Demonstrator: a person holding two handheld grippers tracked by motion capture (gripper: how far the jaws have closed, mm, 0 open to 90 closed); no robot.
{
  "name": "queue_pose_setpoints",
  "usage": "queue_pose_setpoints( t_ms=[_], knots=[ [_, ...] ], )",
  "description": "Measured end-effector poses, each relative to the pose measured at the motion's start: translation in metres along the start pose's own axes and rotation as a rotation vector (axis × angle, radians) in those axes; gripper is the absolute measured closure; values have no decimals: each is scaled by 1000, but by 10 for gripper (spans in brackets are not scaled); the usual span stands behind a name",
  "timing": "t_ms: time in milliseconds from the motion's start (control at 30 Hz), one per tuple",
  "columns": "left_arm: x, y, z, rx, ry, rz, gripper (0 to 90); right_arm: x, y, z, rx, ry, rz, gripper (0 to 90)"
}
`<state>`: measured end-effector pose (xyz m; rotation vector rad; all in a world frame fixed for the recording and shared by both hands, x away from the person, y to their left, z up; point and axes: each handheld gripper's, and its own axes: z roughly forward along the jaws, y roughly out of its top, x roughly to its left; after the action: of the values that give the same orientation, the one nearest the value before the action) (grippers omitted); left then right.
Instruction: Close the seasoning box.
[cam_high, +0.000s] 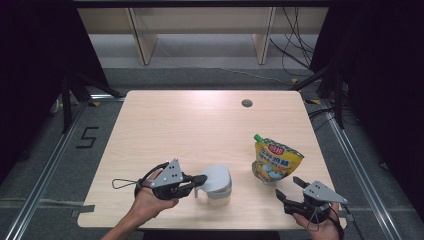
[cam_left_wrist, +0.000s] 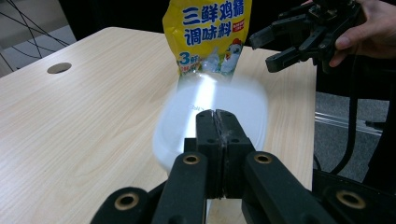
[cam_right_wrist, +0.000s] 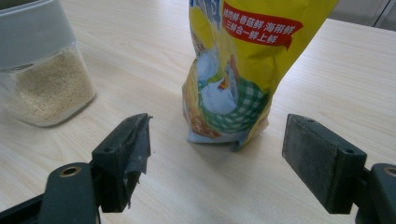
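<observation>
Your left gripper (cam_high: 200, 180) has its jaws pressed together, tip at the lid of the clear container (cam_high: 218, 186) of pale granules near the table's (cam_high: 190, 125) front edge; whether it pinches anything you can't tell, since the lid blurs in the left gripper view. Your right gripper (cam_high: 289, 189) hangs with jaws spread wide, just near of the yellow seasoning pouch (cam_high: 275, 161), which stands upright right of the container. A round cable hole (cam_high: 246, 103) sits far back.

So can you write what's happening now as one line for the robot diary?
left gripper: shut, at jar lid | right gripper: open, near yellow pouch, not touching | pouch upright on table
</observation>
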<state>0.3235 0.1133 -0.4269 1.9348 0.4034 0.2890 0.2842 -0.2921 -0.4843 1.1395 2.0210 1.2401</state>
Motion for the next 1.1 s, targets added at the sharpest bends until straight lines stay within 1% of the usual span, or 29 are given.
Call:
queue_pose_setpoints(
  t_ms=[33,100,133,167,200,233,267,333,367,400,433,500,533,567,600,633,667,700,733,800,833,867,900,933,967,1000,1033,1067,1100],
  knots=[
    [0,0,1,-1,-2,-1,878,-1,0,0,-6,3,-13,244],
    [1,0,1,-5,-8,-7,870,-1,0,1,-10,7,-10,244],
    [0,0,0,-2,1,-24,861,-1,0,1,-10,9,-11,244],
    [1,0,0,-1,-4,-11,853,-1,0,1,-9,7,-12,243],
    [1,0,-1,-6,0,-31,838,-1,0,1,-6,4,-14,243],
    [3,0,-2,-11,-9,-28,814,-1,0,1,-6,5,-15,243],
    [3,-1,-3,-9,-4,-42,791,-1,0,1,-6,6,-14,243],
    [5,-2,-6,-13,-7,-65,728,-2,0,1,-11,8,-20,243],
    [7,-3,-7,-16,-9,-64,702,-2,0,1,-11,8,-19,243],
    [8,-4,-8,-21,-10,-78,682,-1,0,1,-12,6,-15,242],
    [8,-5,-10,-20,-1,-84,648,-2,0,2,-16,10,-22,242],
    [9,-7,-13,-23,4,-106,575,0,0,1,-4,12,8,241],
    [10,-8,-14,-20,9,-107,538,0,0,1,-1,11,8,241],
    [11,-9,-15,-15,19,-111,499,-3,0,2,-11,17,-18,241],
    [11,-11,-16,-14,28,-123,471,-2,0,1,-11,7,-7,241],
    [12,-11,-18,-9,31,-111,454,-1,-1,1,-1,19,19,240],
    [12,-13,-19,-13,41,-129,431,-4,-1,3,-9,24,-9,240],
    [12,-14,-20,-16,49,-133,405,-2,-1,1,2,20,26,240],
    [13,-16,-21,-15,53,-134,385,-2,-1,1,1,19,30,240],
    [13,-19,-23,-18,64,-147,366,-6,-1,2,-14,11,-14,240],
    [13,-21,-25,-12,64,-138,361,-4,-2,1,-2,16,19,240],
    [13,-24,-26,-13,71,-148,352,-5,-2,1,-6,16,5,240],
    [13,-26,-27,-10,71,-144,344,-5,-1,2,-9,23,-2,240],
    [13,-29,-28,-8,74,-147,337,-5,-1,0,5,18,-6,240],
    [12,-33,-29,-9,75,-171,331,-4,-1,1,-11,11,0,239],
    [14,-36,-30,-3,72,-161,326,-5,-1,1,-12,9,-17,239],
    [13,-39,-31,-5,80,-185,324,-4,0,0,-6,17,-19,239],
    [14,-41,-33,0,81,-169,324,-3,0,0,-11,26,-17,240],
    [13,-44,-34,0,81,-178,322,-2,0,-1,-7,10,-22,239]
  ],
)
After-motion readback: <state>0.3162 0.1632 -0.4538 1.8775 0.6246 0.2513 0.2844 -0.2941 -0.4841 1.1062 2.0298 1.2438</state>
